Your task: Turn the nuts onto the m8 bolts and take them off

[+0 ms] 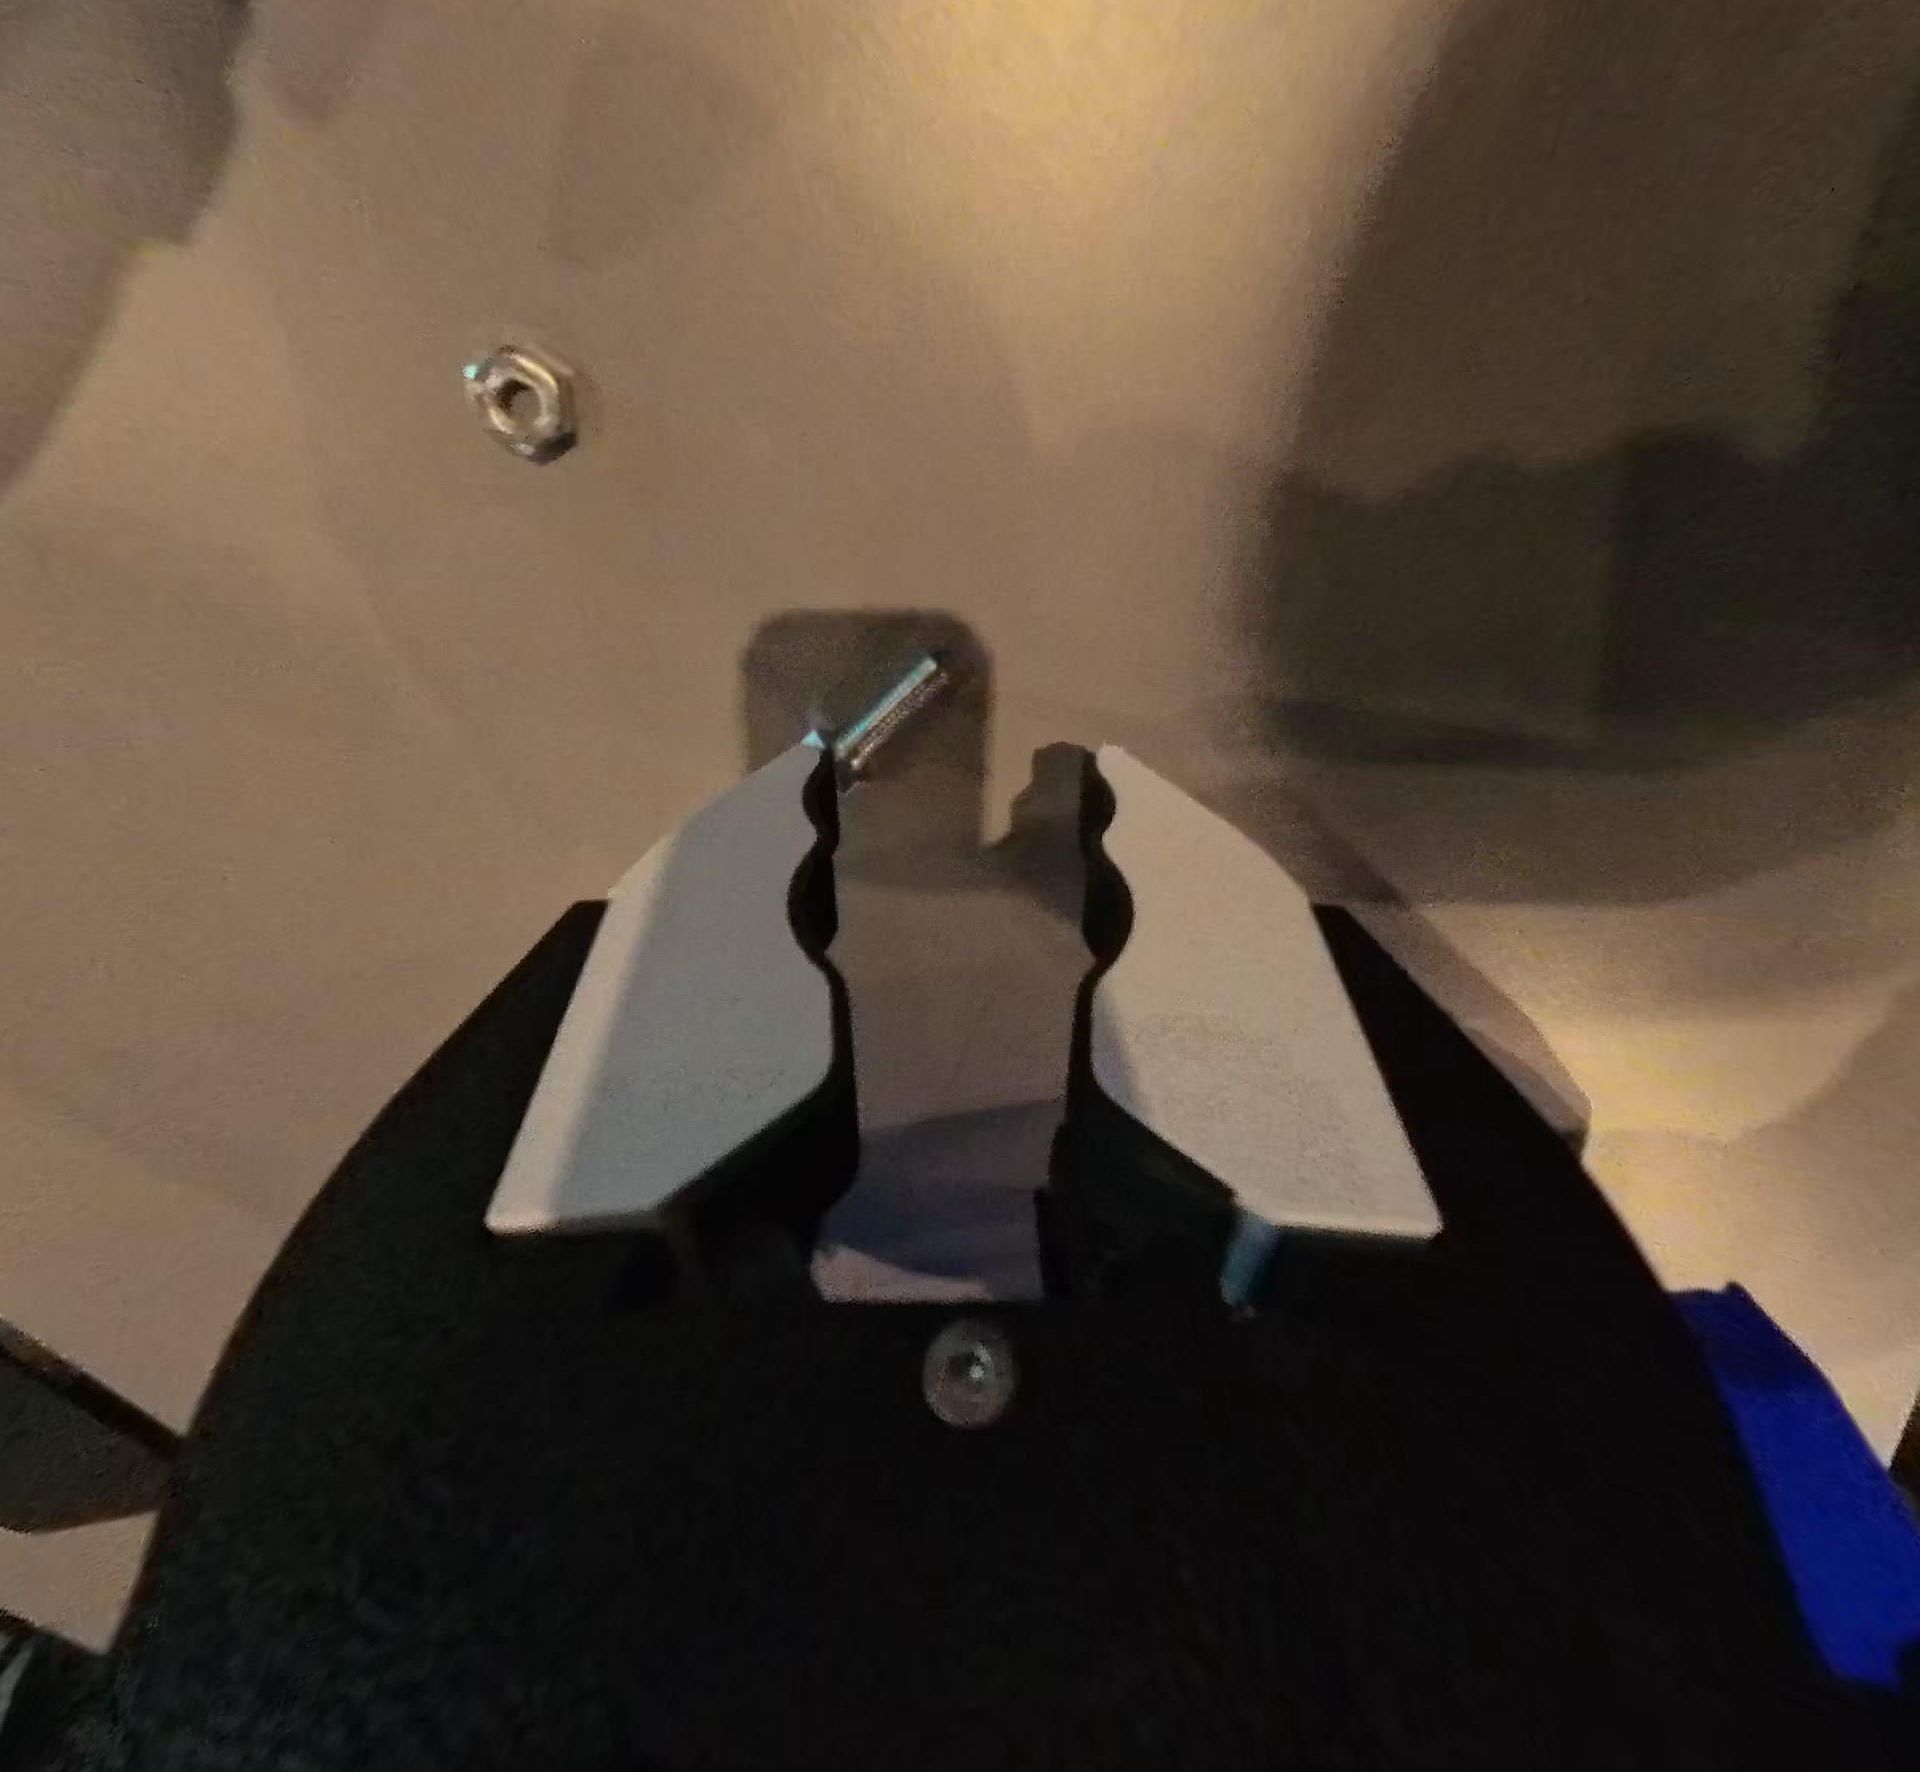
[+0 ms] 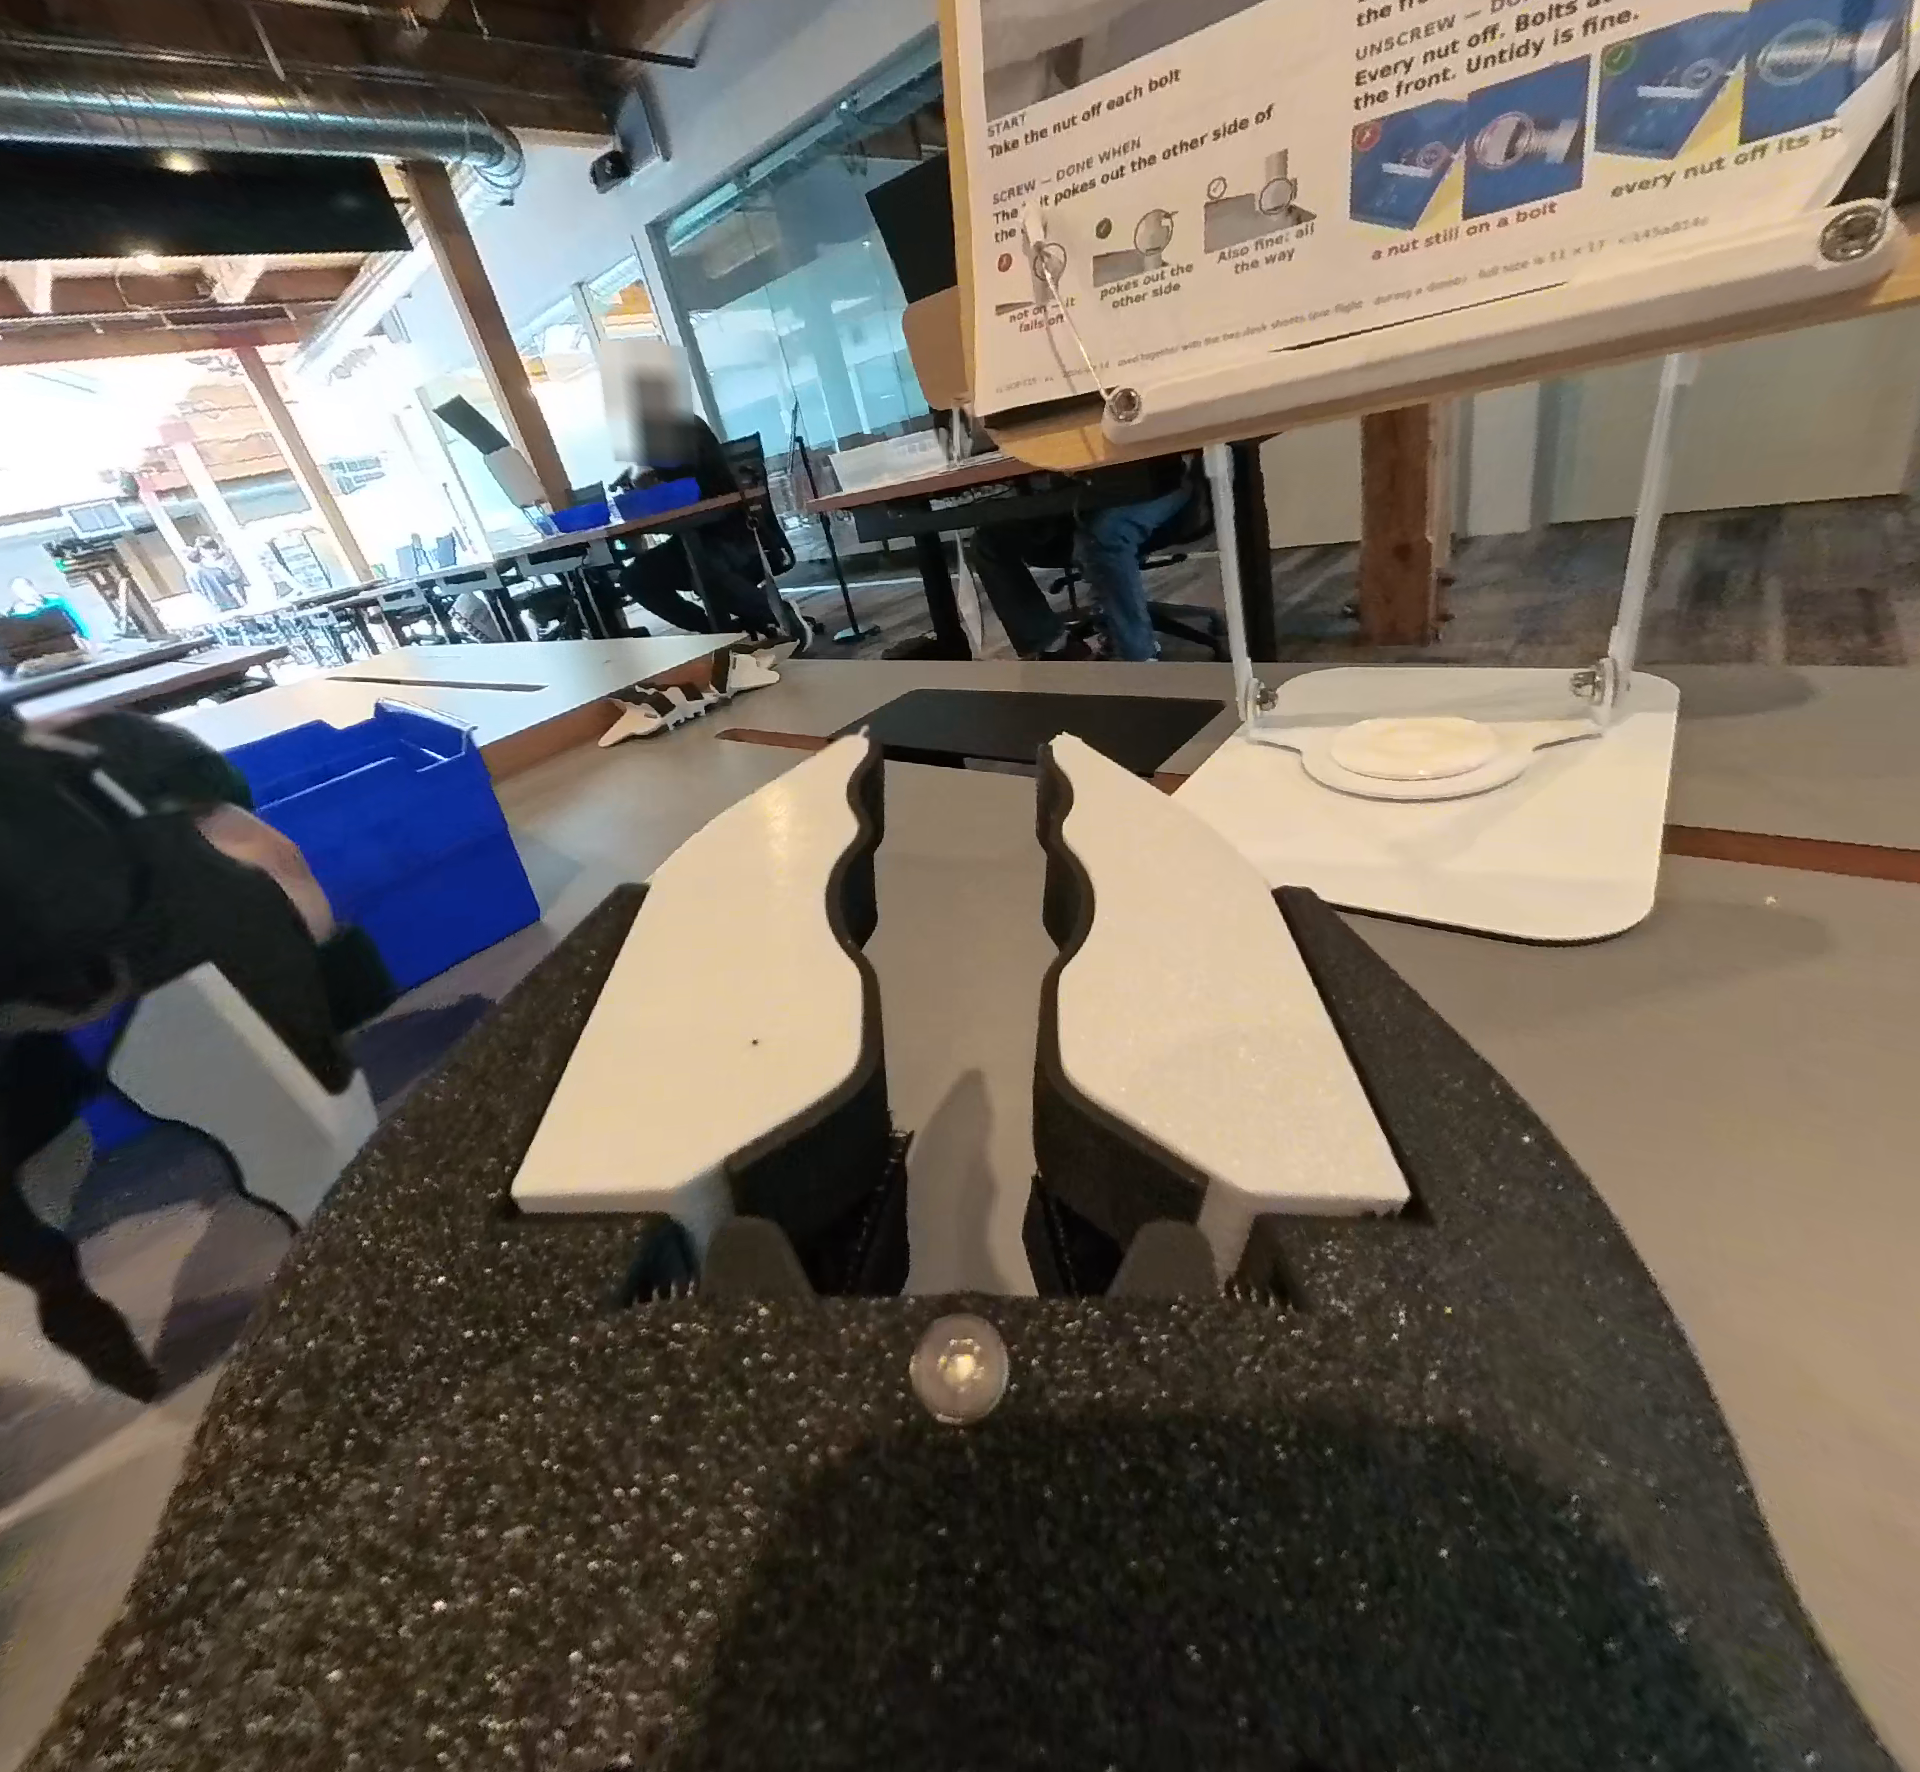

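Left hand-held gripper, spread, probably just touches the bolt at its left fingertip; closing off-centre could flick it away.

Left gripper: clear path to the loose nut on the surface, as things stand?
Probably yes. The nut lies alone, ahead and left of the left gripper, whose jaws stand open; only the bolt sits by its tip.

Left gripper points down at a tan surface, jaws apart. Bolt lies slanted just off the left fingertip, unclamped. Loose nut sits at ten o'clock, well apart.
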Demonstrator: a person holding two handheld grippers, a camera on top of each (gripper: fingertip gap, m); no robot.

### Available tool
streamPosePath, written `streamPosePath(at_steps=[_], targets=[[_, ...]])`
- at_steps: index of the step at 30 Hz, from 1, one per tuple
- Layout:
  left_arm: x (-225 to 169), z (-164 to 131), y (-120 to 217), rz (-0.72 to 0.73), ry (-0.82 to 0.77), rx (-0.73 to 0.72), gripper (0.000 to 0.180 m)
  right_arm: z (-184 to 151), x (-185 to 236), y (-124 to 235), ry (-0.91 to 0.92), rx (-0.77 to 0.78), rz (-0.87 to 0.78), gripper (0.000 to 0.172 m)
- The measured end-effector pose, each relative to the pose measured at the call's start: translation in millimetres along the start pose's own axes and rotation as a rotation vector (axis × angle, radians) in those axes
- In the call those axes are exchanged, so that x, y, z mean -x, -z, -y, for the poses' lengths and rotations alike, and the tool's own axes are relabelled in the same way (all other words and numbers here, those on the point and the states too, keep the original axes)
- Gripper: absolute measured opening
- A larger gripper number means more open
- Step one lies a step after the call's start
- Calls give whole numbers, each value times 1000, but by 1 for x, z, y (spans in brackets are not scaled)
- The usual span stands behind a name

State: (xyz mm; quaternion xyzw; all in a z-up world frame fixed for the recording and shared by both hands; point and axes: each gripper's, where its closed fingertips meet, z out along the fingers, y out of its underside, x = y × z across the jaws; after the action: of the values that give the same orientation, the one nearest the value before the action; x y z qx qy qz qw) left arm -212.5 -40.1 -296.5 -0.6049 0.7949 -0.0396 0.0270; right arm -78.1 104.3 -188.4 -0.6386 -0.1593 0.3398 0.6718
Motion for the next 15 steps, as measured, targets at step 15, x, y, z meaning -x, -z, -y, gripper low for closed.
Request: streamPosePath(at_steps=[15], targets=[[42, 3, 2, 314, 154, -81, 0, 6, 37, 1, -31, -24, 289, 33]])
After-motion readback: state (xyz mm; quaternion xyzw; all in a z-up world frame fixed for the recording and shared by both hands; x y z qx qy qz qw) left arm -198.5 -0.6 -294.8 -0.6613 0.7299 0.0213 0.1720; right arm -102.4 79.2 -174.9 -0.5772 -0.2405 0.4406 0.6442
